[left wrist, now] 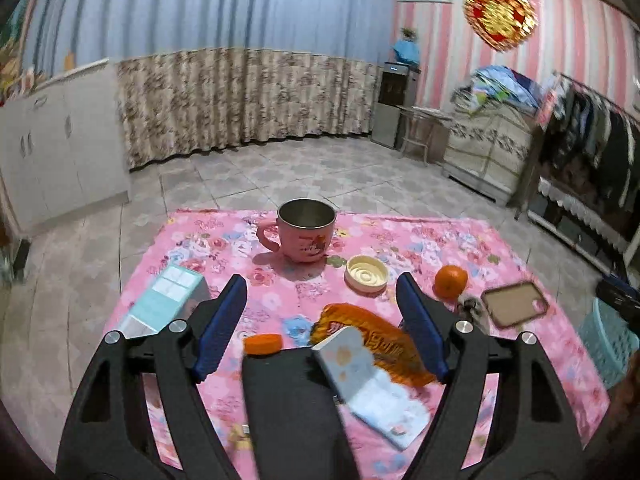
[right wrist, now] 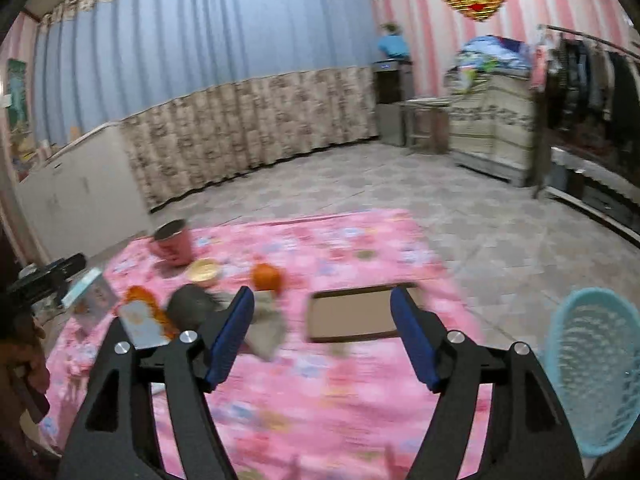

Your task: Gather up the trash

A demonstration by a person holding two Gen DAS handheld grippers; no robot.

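Pink floral cloth (left wrist: pixel 280 304) covers the table, and the trash sits mid-cloth: a crinkly orange snack wrapper (left wrist: pixel 376 336) with a pale blue tissue pack (left wrist: pixel 372 384) lying on it, plus an orange bottle cap (left wrist: pixel 263 344) just beside. Left gripper (left wrist: pixel 320 320) hangs over that pile with jaws spread and nothing between them — probably lining up a grab. Right gripper (right wrist: pixel 322 332) is wide apart too, empty, above a brown rectangular tray (right wrist: pixel 356 316). Light blue mesh plastic basket (right wrist: pixel 592 372) stands at the table's right edge, likely where the trash goes.
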